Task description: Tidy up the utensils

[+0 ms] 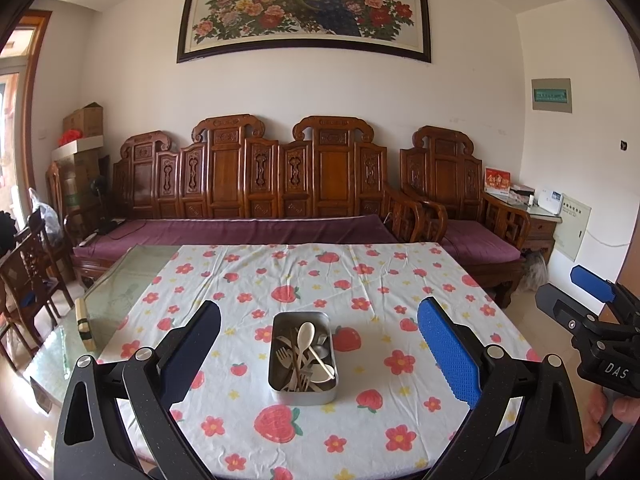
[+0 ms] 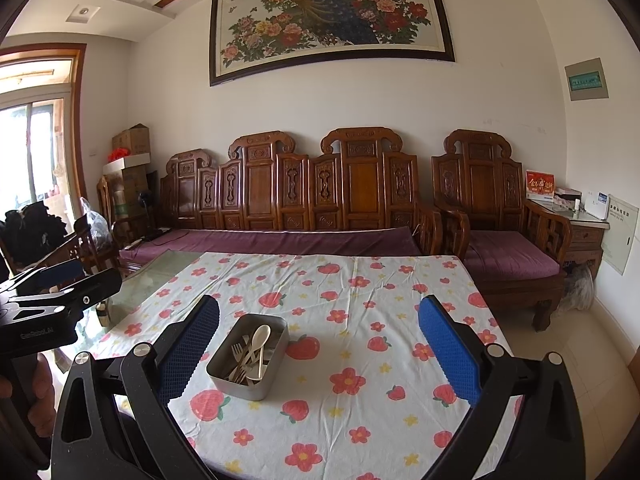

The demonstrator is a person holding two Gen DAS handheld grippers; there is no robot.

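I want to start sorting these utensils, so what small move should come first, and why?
Probably lower the left claw toward the cream spoon in the metal tin. Both claws are open and empty, the tin sits between the left claw's fingers, and the spoon lies on top of the pile.

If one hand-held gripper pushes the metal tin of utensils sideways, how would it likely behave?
The metal tin looks low and wide, so it would probably slide rather than tip. The wrinkled tablecloth under it may bunch and drag along. The loose spoon and forks piled inside would likely shift and rattle.
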